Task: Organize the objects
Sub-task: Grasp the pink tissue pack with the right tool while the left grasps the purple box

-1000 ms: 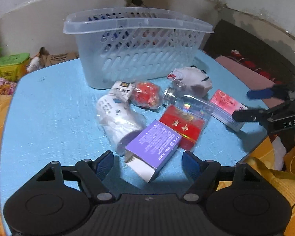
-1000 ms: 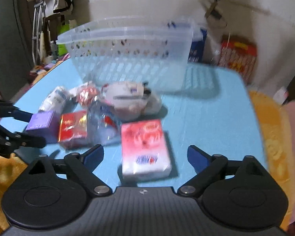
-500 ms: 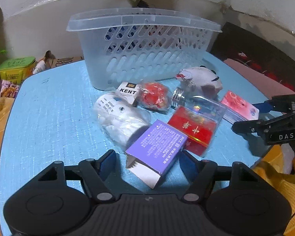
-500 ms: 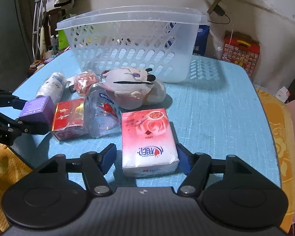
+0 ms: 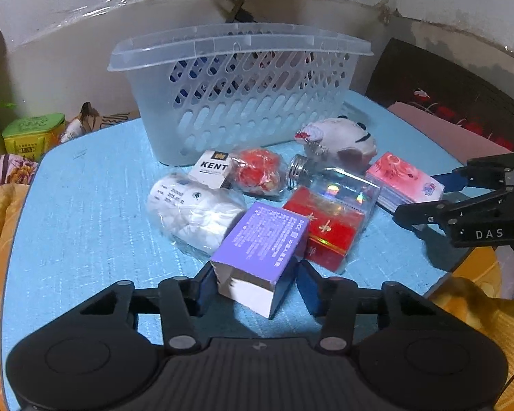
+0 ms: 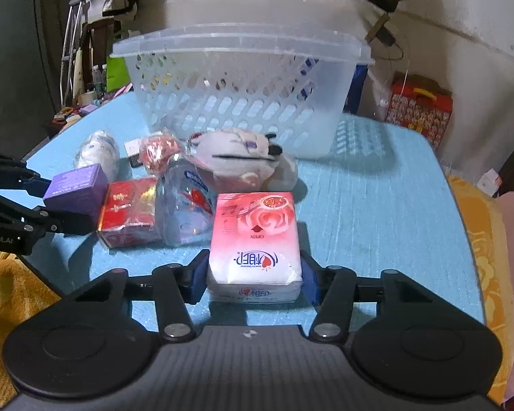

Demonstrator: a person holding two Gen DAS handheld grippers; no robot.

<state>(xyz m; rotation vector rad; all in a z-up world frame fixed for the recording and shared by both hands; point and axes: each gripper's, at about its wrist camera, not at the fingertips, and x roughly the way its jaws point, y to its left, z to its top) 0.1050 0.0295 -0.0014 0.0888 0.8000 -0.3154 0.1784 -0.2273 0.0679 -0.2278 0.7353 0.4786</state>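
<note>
Blue table (image 5: 85, 212), white wall behind. Left gripper (image 5: 255, 286) just closed, clenched on purple box (image 5: 260, 239); right gripper (image 6: 253, 281) just closed, grasping tissue pack (image 6: 255, 236). Basket (image 6: 243, 102) beyond both.

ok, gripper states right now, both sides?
Left gripper: just closed on the purple box.
Right gripper: just closed on the pink tissue pack.

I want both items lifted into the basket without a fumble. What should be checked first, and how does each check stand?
1. Left hand-held gripper pads on the purple box: ok; jaws just closed.
2. Right hand-held gripper pads on the tissue pack: ok; jaws just closed.
3. Purple box free of the red box: cannot tell.
4. Basket upright, mouth open: ok.
5. Room inside basket: cannot tell.
</note>
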